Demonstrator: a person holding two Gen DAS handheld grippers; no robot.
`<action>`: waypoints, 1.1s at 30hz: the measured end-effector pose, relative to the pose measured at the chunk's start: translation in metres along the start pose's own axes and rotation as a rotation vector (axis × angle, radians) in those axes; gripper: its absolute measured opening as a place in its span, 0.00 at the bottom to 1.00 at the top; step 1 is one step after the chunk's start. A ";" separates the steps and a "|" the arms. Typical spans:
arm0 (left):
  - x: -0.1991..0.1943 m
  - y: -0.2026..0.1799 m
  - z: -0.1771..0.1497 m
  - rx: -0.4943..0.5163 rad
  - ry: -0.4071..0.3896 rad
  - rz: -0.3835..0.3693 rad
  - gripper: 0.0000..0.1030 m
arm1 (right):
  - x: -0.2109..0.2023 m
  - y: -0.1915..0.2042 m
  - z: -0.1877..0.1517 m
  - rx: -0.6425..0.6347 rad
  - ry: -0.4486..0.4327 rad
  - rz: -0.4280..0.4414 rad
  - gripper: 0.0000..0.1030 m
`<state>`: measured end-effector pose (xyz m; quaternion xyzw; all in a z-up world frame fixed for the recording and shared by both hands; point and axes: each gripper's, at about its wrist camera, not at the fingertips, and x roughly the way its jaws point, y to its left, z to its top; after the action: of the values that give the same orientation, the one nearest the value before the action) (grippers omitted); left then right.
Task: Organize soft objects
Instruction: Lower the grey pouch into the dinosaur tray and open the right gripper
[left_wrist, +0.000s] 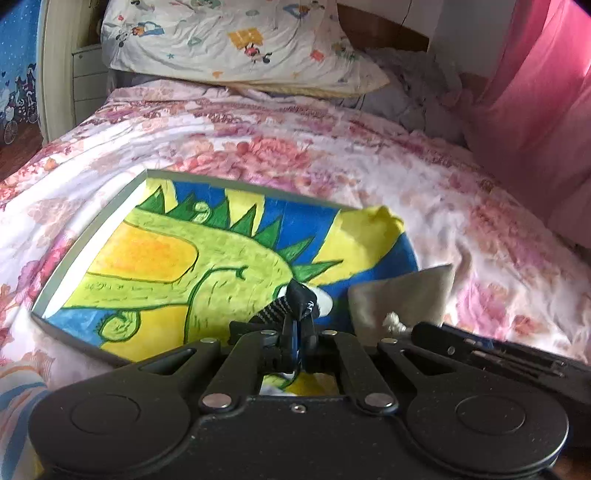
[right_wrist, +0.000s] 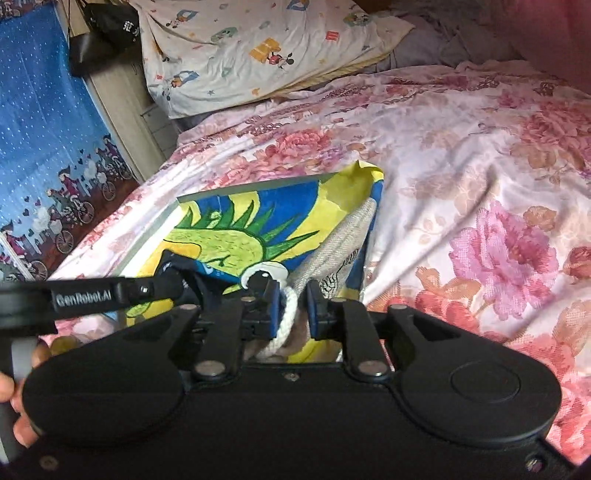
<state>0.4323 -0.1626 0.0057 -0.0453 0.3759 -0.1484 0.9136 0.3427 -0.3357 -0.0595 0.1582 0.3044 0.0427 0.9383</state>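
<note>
Up close, a bag (left_wrist: 207, 266) printed with a green spiky dragon on yellow and blue lies flat on the bed (left_wrist: 369, 166), which is covered in a soft, creased sheet of pink and white flowers. A thin grey edge borders the bag's far and left sides, and its far right corner is curled up. At the bag's near right side a flap of coarse beige canvas (right_wrist: 351, 229) folds back, with a thick white twisted rope (right_wrist: 286, 317) running from it.

The left gripper (left_wrist: 295, 314) is clenched tight on a black strap over the print. The right gripper (right_wrist: 291, 306) has its blue-padded jaws slightly parted, the rope lying between them against the left pad. A crumpled cartoon-print pillow (left_wrist: 236, 44) rests at the head of the bed.
</note>
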 end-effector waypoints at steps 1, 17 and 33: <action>0.000 0.001 -0.001 -0.007 0.003 0.000 0.02 | 0.000 0.001 -0.001 -0.002 0.002 0.002 0.13; -0.056 0.015 -0.001 -0.071 -0.095 0.014 0.54 | -0.043 0.013 0.001 -0.010 -0.056 0.031 0.57; -0.185 0.036 -0.043 -0.109 -0.345 0.032 0.93 | -0.152 0.058 -0.005 -0.077 -0.250 0.076 0.99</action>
<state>0.2857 -0.0705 0.0925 -0.1135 0.2215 -0.1035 0.9630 0.2170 -0.3060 0.0400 0.1378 0.1772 0.0697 0.9720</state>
